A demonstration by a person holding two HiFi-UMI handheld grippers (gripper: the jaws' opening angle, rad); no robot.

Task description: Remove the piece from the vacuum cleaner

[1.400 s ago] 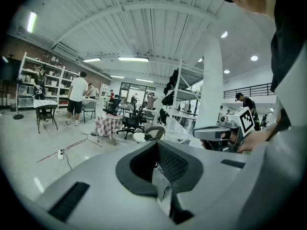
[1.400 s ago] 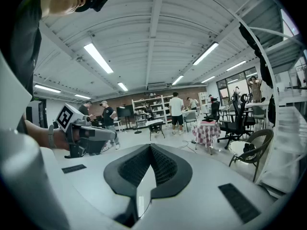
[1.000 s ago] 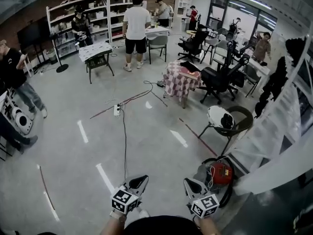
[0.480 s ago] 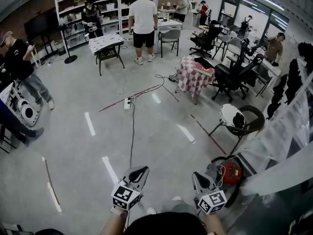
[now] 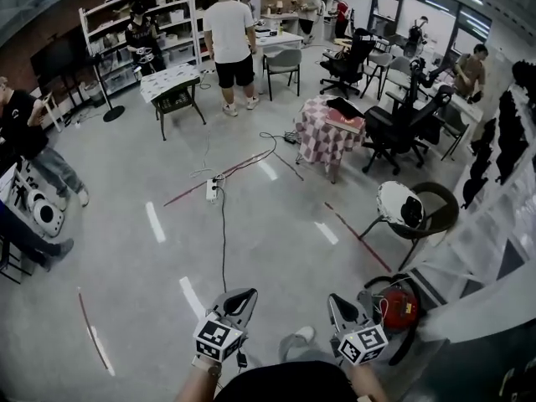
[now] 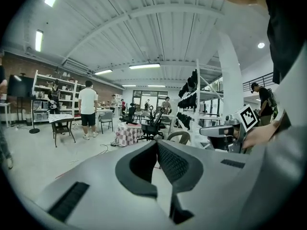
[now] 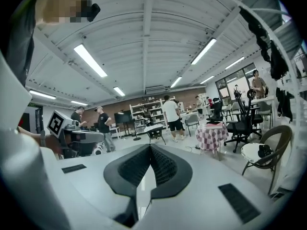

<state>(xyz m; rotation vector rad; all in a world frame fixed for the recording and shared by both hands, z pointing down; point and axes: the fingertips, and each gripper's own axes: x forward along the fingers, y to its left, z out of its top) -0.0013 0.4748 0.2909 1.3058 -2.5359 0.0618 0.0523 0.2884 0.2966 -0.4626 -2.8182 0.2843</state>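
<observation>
Zero progress to show so far, with left claw (image 5: 245,296) and right claw (image 5: 336,302) both pinched shut on nothing, red vacuum cleaner (image 5: 399,307) sitting untouched on the floor (image 5: 276,224) near the right claw's three o'clock, its piece presumably not yet removed.

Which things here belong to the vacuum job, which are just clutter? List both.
Job: red vacuum cleaner, its black hose, left gripper, right gripper.
Lying about: checked table, round chair, power strip, office chair.
</observation>
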